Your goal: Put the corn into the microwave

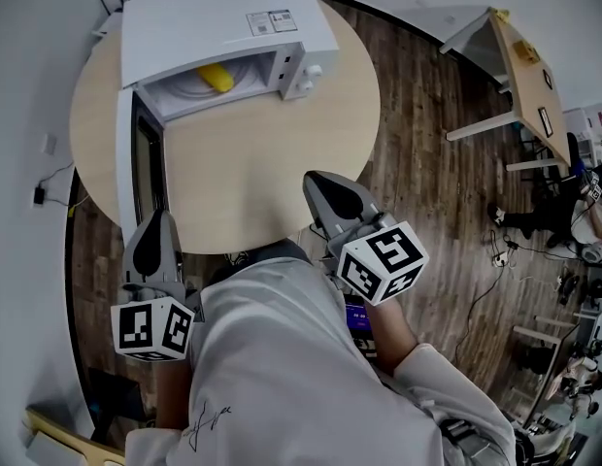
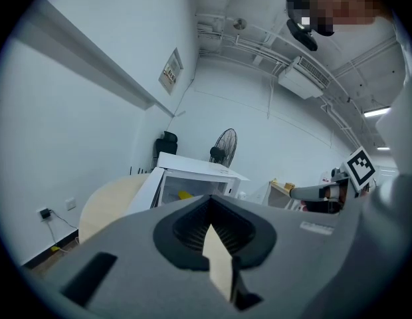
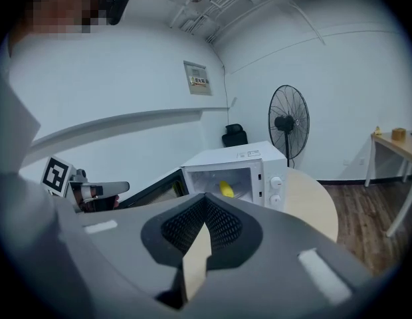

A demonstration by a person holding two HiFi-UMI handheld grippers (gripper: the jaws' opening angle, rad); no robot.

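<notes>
- Shirt (image 1: pixel 282 357), pale, lies closest, behind both claws.
- Left claw (image 1: pixel 157 223): jaws together, nothing between them. Marker cube (image 1: pixel 150 328) sits at its rear. The tip is at the near table rim, just beside the free end of the door.
- Right claw (image 1: pixel 320 187): jaws pressed together, empty. Its own cube (image 1: pixel 382 262) is behind it. The tip is over the near table edge, well apart from the left claw, on its right.
- Table (image 1: pixel 252 163): round, pale wood, spreading ahead of both claws.
- Door (image 1: pixel 126 163): swung wide, running from the microwave's left side back toward the left claw.
- Microwave (image 1: pixel 223 17): white, at the far side of the table, ahead of both claws. The cavity faces them, with the knobs at its right.
- Corn (image 1: pixel 216 77): yellow, lying inside the cavity, well apart from both claws. It shows straight over each claw's tips in both gripper views.
- Fan (image 3: pixel 288 125): stands beyond the microwave, ahead-right of the right claw.
- Desk (image 1: pixel 519 66): far right of the right claw, on the wood floor (image 1: pixel 427 163).
</notes>
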